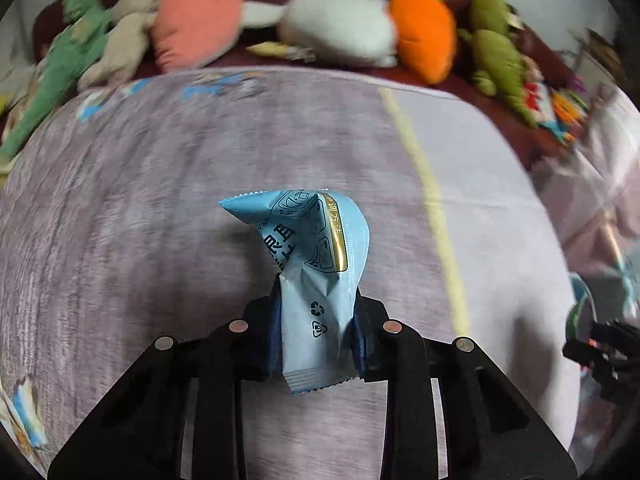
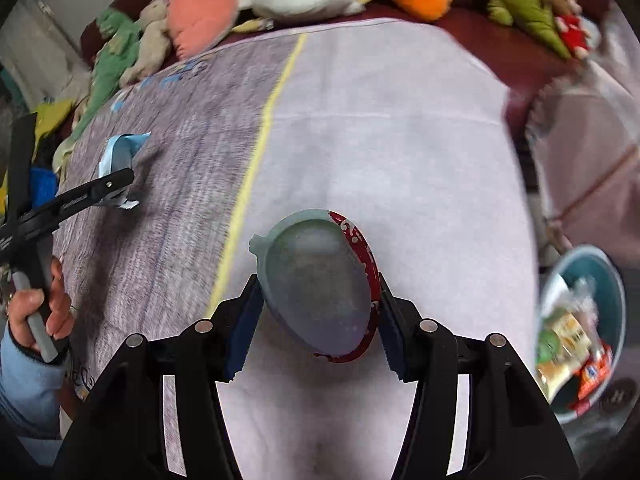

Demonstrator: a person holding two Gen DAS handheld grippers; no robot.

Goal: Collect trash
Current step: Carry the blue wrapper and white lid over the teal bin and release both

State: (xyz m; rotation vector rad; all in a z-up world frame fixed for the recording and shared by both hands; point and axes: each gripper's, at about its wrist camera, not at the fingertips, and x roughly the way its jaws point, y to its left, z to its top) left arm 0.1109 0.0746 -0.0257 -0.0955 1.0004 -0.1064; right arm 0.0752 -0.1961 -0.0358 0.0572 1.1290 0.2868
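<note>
Between the blue pads of the left hand-held gripper [image 1: 318, 320], a crumpled light-blue wrapper [image 1: 316, 264] is pinched upright above the pale purple bed cover [image 1: 140, 200]. Over the same cover, the right hand-held gripper [image 2: 320, 312] clamps a round plastic lid [image 2: 318, 284] with a red patterned rim, near a teal bin [image 2: 616, 292] holding packets at the right edge. Farther back, plush toys [image 1: 340, 24] line the dark red headboard.

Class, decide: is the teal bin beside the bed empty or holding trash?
Holding trash: crumpled green, yellow and red packaging shows inside the round teal bin.
</note>
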